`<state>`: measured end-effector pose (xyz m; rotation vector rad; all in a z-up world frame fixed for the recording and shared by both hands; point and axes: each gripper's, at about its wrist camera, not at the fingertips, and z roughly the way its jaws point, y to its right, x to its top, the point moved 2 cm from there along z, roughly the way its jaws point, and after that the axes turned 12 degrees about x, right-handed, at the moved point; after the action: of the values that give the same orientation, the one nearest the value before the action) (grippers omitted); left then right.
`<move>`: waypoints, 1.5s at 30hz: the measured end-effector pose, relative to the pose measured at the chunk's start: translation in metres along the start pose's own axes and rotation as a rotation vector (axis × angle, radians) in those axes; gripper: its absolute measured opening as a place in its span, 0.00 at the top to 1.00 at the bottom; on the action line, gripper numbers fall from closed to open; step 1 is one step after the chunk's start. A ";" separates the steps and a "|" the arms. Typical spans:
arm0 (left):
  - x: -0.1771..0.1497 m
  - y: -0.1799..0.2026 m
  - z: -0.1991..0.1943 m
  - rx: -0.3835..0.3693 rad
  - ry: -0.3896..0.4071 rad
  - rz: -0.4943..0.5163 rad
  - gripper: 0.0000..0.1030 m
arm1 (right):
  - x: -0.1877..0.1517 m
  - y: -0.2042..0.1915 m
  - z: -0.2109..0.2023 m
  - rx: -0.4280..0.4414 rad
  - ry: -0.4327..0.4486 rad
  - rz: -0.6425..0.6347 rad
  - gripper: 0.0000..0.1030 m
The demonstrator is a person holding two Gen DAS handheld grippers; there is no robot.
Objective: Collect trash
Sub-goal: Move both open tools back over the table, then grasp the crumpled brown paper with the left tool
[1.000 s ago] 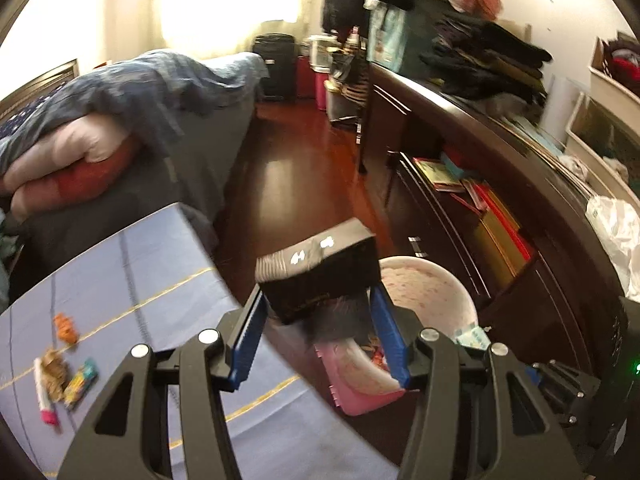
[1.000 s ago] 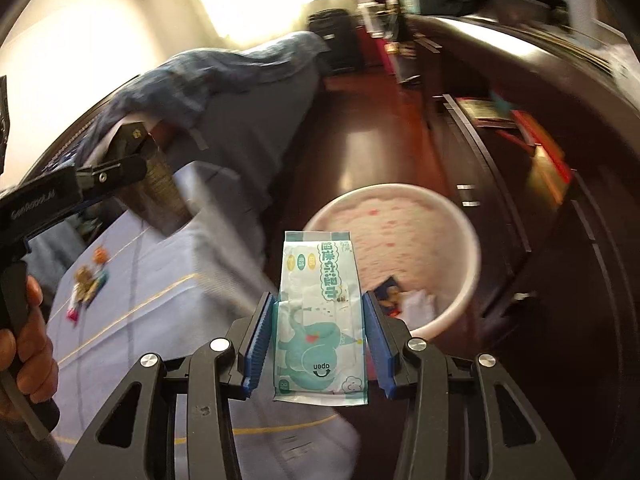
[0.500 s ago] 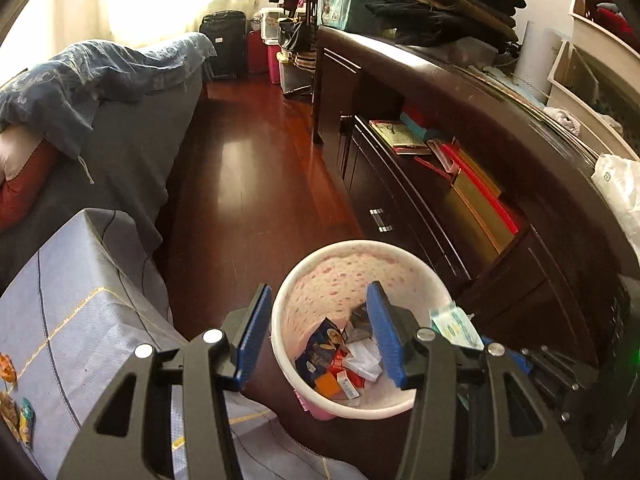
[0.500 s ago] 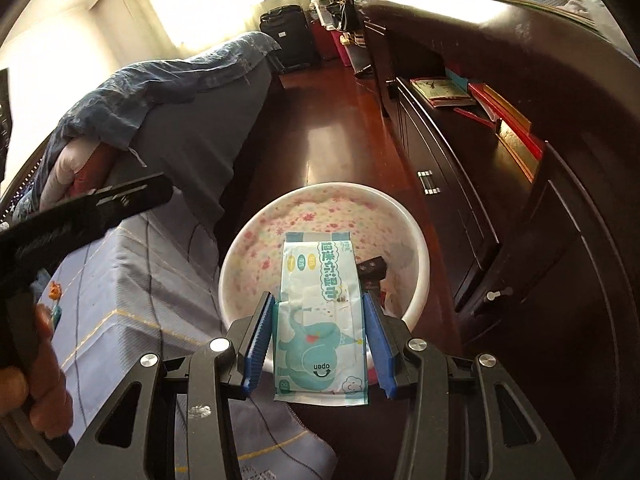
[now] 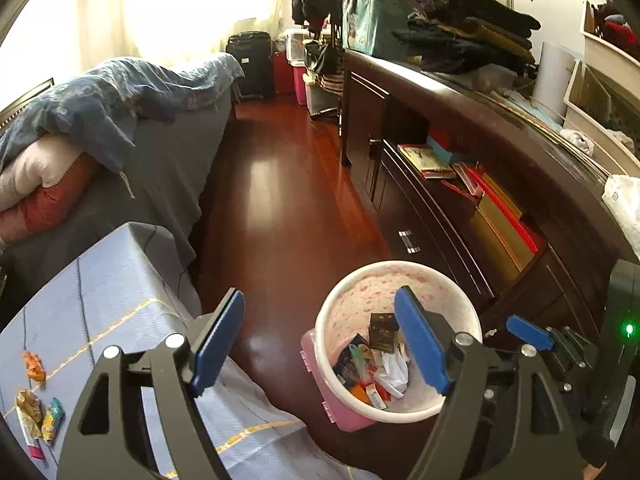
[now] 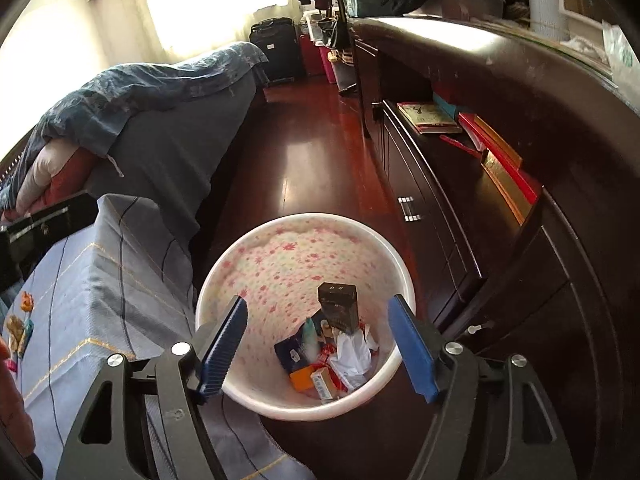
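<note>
A white bin with pink flowers [image 5: 400, 266] [image 6: 304, 222] stands on the dark wood floor between the blue-covered table and the cabinet. Inside it a black box [image 5: 382, 330] [image 6: 338, 306] stands on mixed wrappers and paper [image 6: 332, 360]. My left gripper [image 5: 320, 340] hangs over the bin's left rim, its jaws opening with nothing between them. My right gripper [image 6: 318, 348] sits right above the bin, jaws opening and empty too. Several small wrappers [image 5: 38, 400] [image 6: 18, 332] lie on the blue cloth at far left.
The blue checked tablecloth [image 5: 100, 300] fills the lower left. A dark wooden cabinet [image 5: 460, 208] with books on its shelf runs along the right. A sofa with bedding [image 5: 120, 120] stands behind the table. The other gripper's blue pad [image 5: 528, 332] shows at right.
The black box left my left gripper and now stands in the bin. The wet wipes pack is gone from my right gripper. Both pairs of jaws have spread wide, and both hands moved closer to the bin.
</note>
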<state>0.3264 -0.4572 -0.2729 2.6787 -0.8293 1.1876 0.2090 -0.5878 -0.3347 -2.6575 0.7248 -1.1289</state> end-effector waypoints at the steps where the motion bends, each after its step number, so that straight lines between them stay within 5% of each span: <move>1: 0.000 -0.004 -0.004 0.004 0.006 -0.005 0.21 | -0.001 -0.004 -0.002 -0.006 0.000 -0.011 0.26; 14: -0.022 -0.087 -0.048 0.134 0.033 -0.123 0.07 | -0.024 -0.100 -0.027 0.038 -0.027 -0.189 0.13; 28: -0.107 -0.284 -0.048 0.409 -0.107 -0.455 0.06 | -0.074 -0.238 -0.022 0.225 -0.132 -0.450 0.12; 36: -0.120 -0.325 0.001 0.371 -0.208 -0.451 0.32 | -0.087 -0.271 -0.017 0.255 -0.168 -0.505 0.12; 41: -0.124 -0.322 0.013 0.347 -0.220 -0.422 0.76 | -0.088 -0.279 -0.015 0.252 -0.171 -0.509 0.12; 45: -0.126 -0.328 0.006 0.303 -0.195 -0.450 0.82 | -0.088 -0.290 -0.012 0.261 -0.175 -0.520 0.12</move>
<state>0.4302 -0.1254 -0.3248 3.0240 -0.0390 1.0186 0.2552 -0.2919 -0.2856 -2.7313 -0.1511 -0.9845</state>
